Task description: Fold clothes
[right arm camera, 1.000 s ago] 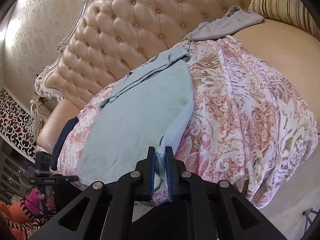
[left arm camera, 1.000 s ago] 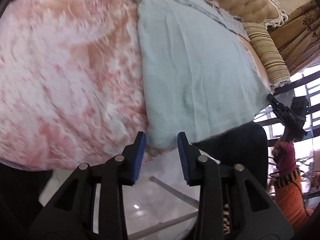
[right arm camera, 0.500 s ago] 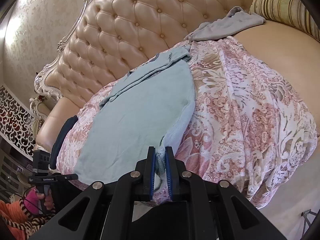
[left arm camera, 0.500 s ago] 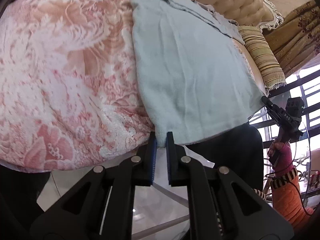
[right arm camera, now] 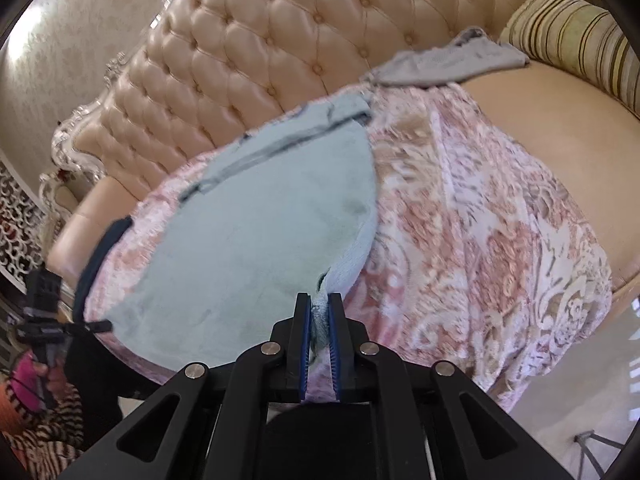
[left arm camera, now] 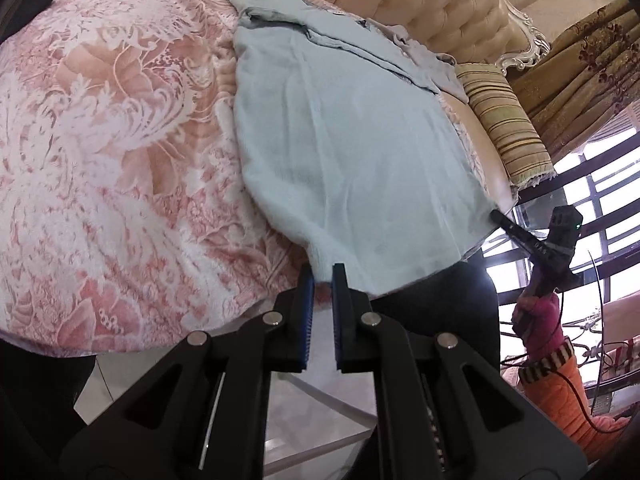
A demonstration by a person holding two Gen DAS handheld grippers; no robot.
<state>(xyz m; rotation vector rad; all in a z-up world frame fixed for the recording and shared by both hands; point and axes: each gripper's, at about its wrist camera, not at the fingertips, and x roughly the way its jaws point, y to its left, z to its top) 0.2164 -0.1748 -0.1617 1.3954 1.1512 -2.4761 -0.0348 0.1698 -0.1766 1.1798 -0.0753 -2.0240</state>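
Left gripper (left arm camera: 321,276) closed since earlier onto light blue garment (left arm camera: 352,152) corner at floral blanket (left arm camera: 100,160) near edge, right gripper (right arm camera: 319,306) pinching other corner; only right view shows grey cloth (right arm camera: 444,66) beyond blanket

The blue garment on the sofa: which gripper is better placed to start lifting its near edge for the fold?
Neither alone, probably. The left gripper is shut on one near corner of the blue garment, and the right gripper is shut on the other. Both look ready to lift together.
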